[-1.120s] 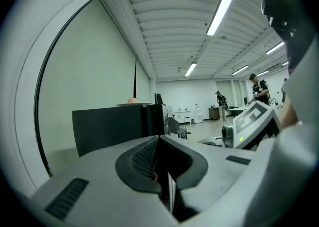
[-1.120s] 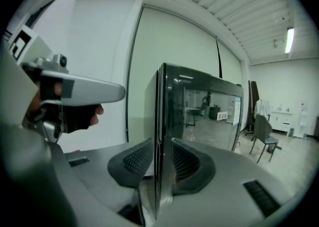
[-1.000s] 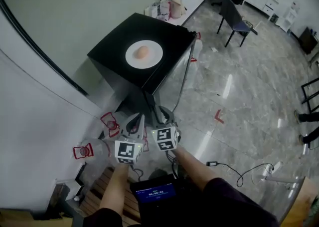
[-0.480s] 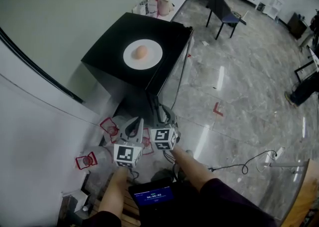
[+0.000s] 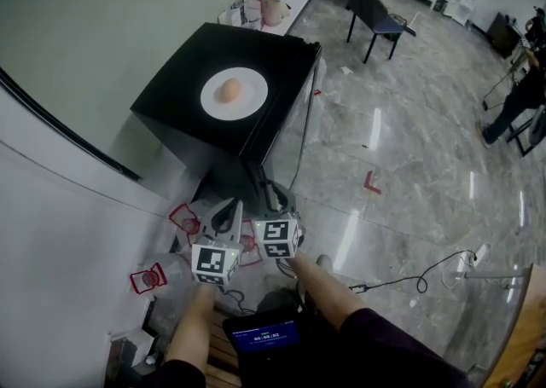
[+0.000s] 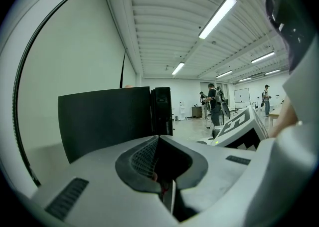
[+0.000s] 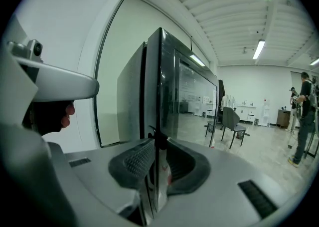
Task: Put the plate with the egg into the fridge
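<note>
Plate [image 5: 234, 93] with the egg [image 5: 228, 89] at its centre rests near the middle of the fridge top [image 5: 273, 58], well clear of all four edges. It is placed there as a staging position, since both grippers are needed at the door first. Neither gripper touches it. The right gripper [image 7: 155, 142] is set level at the front of the cabinet with the vertical edge of the fridge door [image 7: 158, 81] standing between its jaws. These jaws have just been closing, and the pads now appear to bear on both faces of the edge. This grip is judged to be the preparation for swinging the door open. The left gripper [image 6: 158, 138] is held just beside the right one, facing the dark side of the fridge. Its jaws are fully together and carry nothing, so it stays free to take the plate once the compartment is accessible. Limits of observation follow. The fridge interior and its shelves are not visible in any view. Whether the door is already slightly ajar cannot be determined. No handle can be made out. In the head view the marker cubes and forearms cover most of both grippers, and the contact at the door edge is too small to read there. The floor-level items with red frames beside the left gripper cannot be identified.
</note>
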`<move>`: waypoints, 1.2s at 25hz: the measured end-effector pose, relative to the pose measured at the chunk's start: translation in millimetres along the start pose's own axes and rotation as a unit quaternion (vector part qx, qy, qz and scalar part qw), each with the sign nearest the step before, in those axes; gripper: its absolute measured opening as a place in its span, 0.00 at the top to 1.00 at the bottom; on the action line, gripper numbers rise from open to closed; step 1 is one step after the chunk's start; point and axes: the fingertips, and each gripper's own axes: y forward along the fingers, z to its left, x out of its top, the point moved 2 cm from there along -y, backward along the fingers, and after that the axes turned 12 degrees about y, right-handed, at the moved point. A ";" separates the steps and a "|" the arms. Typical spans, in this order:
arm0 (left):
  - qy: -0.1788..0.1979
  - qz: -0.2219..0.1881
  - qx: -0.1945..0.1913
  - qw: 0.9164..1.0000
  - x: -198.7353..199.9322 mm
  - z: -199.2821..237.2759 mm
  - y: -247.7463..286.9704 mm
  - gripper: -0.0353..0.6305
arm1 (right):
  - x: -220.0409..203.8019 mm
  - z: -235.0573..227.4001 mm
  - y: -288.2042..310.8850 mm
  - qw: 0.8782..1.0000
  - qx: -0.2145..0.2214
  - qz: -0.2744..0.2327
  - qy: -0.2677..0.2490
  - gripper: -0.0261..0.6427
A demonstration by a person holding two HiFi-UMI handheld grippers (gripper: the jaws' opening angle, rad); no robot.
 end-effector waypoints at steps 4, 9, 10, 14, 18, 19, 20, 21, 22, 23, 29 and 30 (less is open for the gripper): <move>0.008 0.002 -0.019 1.000 0.8 -8.2 9.2 0.93 | 2.7 -1.2 -1.9 1.000 0.013 0.004 0.004 0.84; 0.013 -0.012 -0.048 0.999 7.3 -20.0 25.6 0.93 | 3.1 -37.4 -33.2 1.000 0.017 -0.004 0.016 0.86; 0.011 -0.016 -0.060 0.998 9.4 -25.5 31.2 0.93 | 1.8 -47.3 -39.4 1.000 0.029 -0.001 0.013 0.86; 0.025 -0.035 -0.129 0.991 28.0 -70.0 64.4 0.93 | -2.5 -92.8 -61.7 0.999 0.051 0.008 0.006 0.86; 0.036 -0.040 -0.174 0.983 51.8 -122.0 95.1 0.93 | -0.5 -139.8 -83.6 0.999 0.045 0.016 0.006 0.88; 0.039 -0.039 -0.183 0.982 57.1 -133.8 101.4 0.93 | 0.6 -150.2 -87.9 0.999 0.042 0.019 0.004 0.88; 0.042 -0.038 -0.191 0.980 61.9 -145.0 107.4 0.93 | 1.5 -159.9 -91.8 0.999 0.039 0.021 0.001 0.89; 0.046 -0.037 -0.196 0.979 66.2 -154.9 113.1 0.93 | 2.2 -168.5 -95.0 0.999 0.037 0.024 -0.001 0.89; 0.049 -0.035 -0.198 0.978 70.1 -163.5 118.5 0.93 | 2.7 -176.3 -97.9 0.999 0.035 0.026 -0.004 0.89; 0.052 -0.034 -0.198 0.978 73.5 -171.3 123.1 0.93 | 3.4 -183.5 -100.9 0.999 0.033 0.026 -0.006 0.89; 0.053 -0.027 -0.190 0.980 90.2 -211.3 146.0 0.93 | 17.0 -233.7 -140.5 1.000 0.016 -0.005 -0.001 0.89; 0.050 -0.026 -0.187 0.981 93.7 -216.7 150.2 0.93 | 21.0 -243.2 -147.4 1.000 0.015 -0.011 0.000 0.89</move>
